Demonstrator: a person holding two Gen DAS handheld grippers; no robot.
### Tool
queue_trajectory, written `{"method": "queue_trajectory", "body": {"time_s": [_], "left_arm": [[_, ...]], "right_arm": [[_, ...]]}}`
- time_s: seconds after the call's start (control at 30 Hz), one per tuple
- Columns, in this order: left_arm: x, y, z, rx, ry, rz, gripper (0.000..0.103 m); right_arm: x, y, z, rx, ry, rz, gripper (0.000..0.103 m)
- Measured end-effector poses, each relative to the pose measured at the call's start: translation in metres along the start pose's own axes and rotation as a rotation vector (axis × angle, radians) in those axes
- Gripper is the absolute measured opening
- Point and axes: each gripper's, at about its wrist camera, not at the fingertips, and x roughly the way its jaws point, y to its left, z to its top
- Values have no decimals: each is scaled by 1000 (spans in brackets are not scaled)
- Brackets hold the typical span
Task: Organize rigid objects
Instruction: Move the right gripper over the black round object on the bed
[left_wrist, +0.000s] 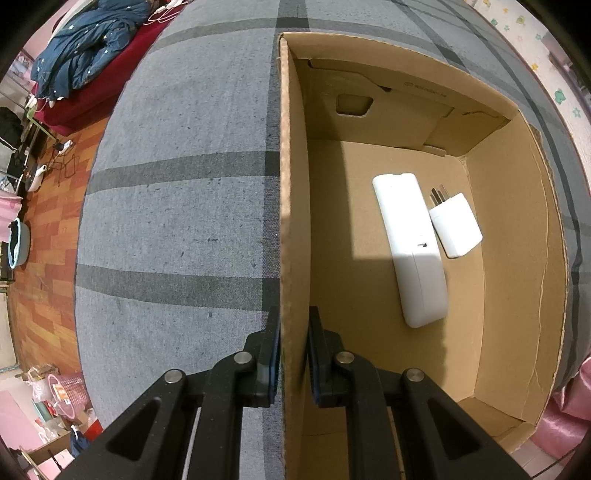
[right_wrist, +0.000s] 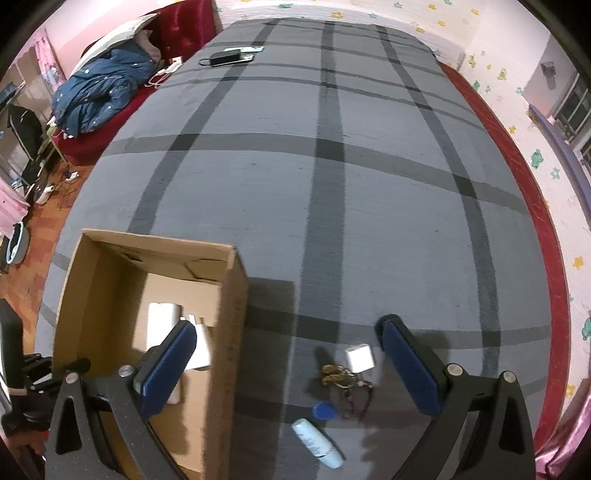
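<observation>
Box (left_wrist: 293, 221) wall pinched by left tool (left_wrist: 293, 354), right tool (right_wrist: 291, 365) spread above keys (right_wrist: 334, 373)

The left gripper (left_wrist: 293, 354) points straight down. Its jaws are pressed together on the thin wall of the box (left_wrist: 291, 221), one finger (left_wrist: 271, 354) outside the wall and the other inside.

The right gripper (right_wrist: 291, 363) tilts down steeply. Its jaws stand wide apart and hold nothing. One blue pad (right_wrist: 168, 365) hangs over the box and the other is off to the side over the bed.
</observation>
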Motion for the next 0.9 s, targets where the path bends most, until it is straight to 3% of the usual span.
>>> {"method": "queue_trajectory", "body": {"time_s": [0.37, 0.9], "left_arm": [[0, 1, 0, 1, -2, 0, 13], [1, -4, 0, 4, 2, 14, 13]], "right_arm": [[17, -50, -5, 68, 29, -58, 103], [80, -105, -26, 126, 132, -106, 103]]}}
